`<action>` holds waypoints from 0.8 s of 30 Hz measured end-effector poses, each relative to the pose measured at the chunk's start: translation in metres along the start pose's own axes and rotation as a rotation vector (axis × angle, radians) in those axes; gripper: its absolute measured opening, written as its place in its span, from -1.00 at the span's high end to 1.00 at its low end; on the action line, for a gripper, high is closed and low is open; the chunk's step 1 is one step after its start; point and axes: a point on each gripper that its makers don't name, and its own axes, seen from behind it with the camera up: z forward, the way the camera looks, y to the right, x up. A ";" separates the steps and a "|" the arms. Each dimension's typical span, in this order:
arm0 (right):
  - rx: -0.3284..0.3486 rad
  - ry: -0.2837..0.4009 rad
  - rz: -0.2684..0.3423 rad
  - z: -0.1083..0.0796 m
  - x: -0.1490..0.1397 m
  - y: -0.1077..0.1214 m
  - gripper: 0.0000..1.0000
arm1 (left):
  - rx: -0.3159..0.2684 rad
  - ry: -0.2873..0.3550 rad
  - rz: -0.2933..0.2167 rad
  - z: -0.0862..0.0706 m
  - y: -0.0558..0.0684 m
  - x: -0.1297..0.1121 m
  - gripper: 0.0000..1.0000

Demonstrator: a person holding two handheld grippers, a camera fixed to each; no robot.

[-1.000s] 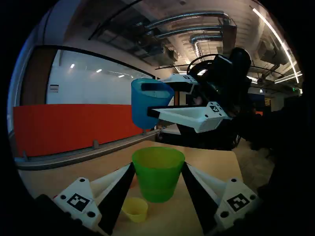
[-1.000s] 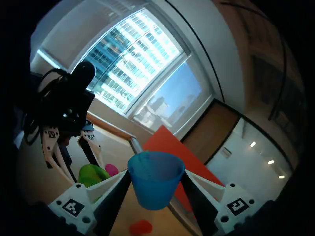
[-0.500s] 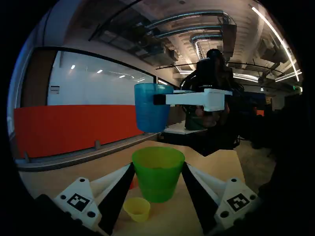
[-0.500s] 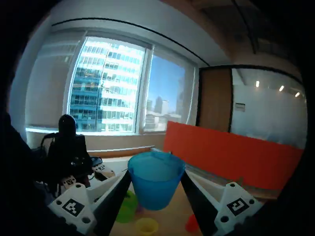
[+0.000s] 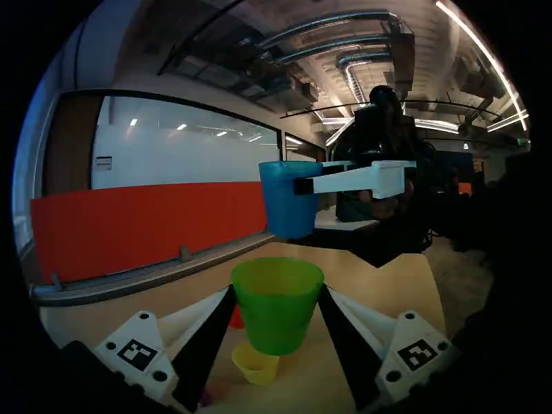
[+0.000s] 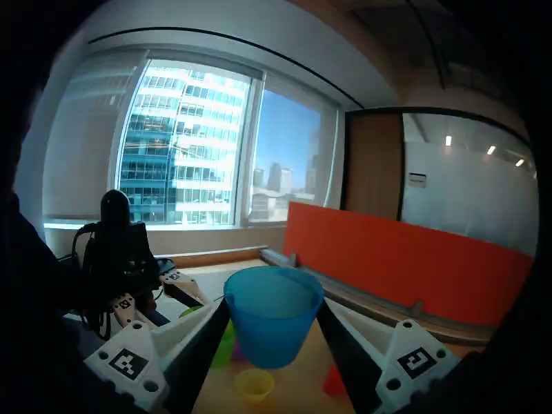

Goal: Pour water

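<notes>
Blue cup [image 5: 290, 196] now upright, shifted right, clamped in right gripper [image 6: 274, 307]; left gripper [image 5: 277, 295] pinches green cup [image 5: 277, 324] below it, over table [image 5: 386, 276]. Pour looks finished; next move: lower both cups level

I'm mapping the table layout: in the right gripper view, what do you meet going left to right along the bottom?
left gripper → green cup → yellow cup → red cup. The held blue cup overlaps the middle, so it is left out.
</notes>
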 end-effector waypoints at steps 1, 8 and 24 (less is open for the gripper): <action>-0.003 -0.001 0.004 -0.001 -0.002 0.001 -0.78 | 0.002 -0.004 0.004 -0.001 0.000 -0.002 -0.69; -0.032 -0.015 0.041 -0.014 -0.018 0.013 -0.78 | -0.004 -0.022 0.013 -0.008 0.005 -0.013 -0.69; -0.056 -0.142 0.010 -0.037 -0.100 0.013 -0.78 | 0.006 -0.141 -0.034 -0.029 -0.004 -0.066 -0.69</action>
